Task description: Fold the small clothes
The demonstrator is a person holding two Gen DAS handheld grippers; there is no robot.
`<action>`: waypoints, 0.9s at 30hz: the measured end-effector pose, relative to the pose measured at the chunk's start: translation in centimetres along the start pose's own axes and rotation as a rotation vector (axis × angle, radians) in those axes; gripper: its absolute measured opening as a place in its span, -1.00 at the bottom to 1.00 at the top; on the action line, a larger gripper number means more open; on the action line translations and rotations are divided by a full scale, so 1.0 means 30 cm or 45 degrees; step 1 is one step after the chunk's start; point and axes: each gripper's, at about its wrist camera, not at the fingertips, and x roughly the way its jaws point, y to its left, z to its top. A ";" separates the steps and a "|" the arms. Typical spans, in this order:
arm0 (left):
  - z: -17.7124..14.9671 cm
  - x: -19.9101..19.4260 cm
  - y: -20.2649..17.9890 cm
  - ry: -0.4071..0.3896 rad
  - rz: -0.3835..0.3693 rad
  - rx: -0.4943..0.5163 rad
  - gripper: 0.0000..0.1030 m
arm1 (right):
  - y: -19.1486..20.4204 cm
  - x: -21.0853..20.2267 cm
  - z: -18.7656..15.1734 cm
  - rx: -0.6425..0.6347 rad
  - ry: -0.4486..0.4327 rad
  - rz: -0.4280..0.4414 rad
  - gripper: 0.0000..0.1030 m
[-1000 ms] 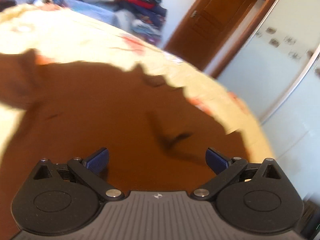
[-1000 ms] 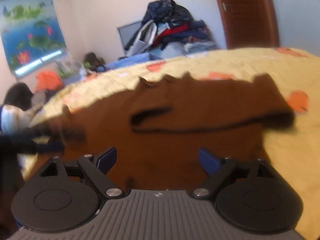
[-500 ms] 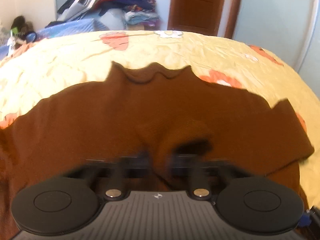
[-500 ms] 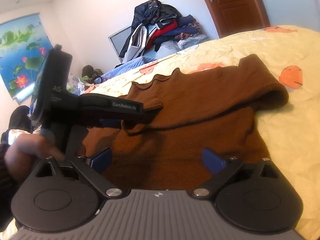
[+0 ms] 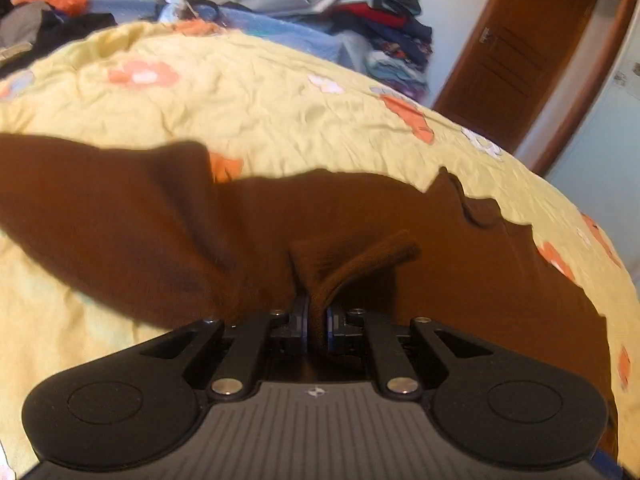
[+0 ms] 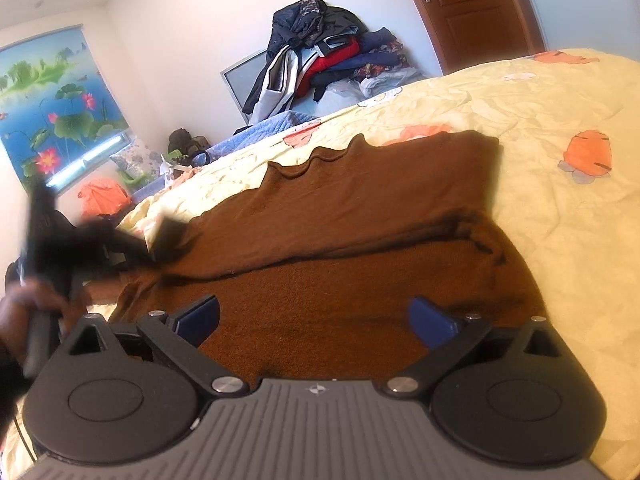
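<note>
One second ago the left gripper point(image 5: 317, 326) stood wide open over the sweater point(image 5: 400, 216); now its jaws are clamped nearly shut on a bunched fold of the brown knit, which rises from between the pads as a narrow ridge. In the right wrist view that gripper point(image 6: 160, 240) shows only as a dark blur at the sweater's left side, so it looks to be on the move with the cloth. The right gripper point(image 6: 314, 320) has gone from almost open to fully spread, its jaws opening that last bit, with nothing pinched: the sweater merely lies beneath and between its blue pads point(image 6: 430, 322). By this reading a sleeve or side fold is under way, carried by the left hand point(image 6: 24, 312) alone. The sweater point(image 6: 360, 240) lies spread on the yellow flowered bed point(image 6: 560, 220), scalloped collar pointing away, one layer already doubled across its upper part; the knit looks soft, thick and limp.
</note>
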 end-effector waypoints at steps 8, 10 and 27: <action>0.005 -0.194 0.028 -0.196 0.013 -0.148 -0.43 | 0.008 -0.006 0.132 -0.001 -0.015 0.003 1.00; -0.001 -0.253 0.027 -0.310 0.024 -0.171 0.05 | -0.002 0.013 0.218 -0.016 -0.059 -0.036 1.00; 0.013 -0.055 0.044 -0.092 -0.126 0.063 0.29 | -0.055 0.375 0.240 -0.419 0.172 -0.374 1.00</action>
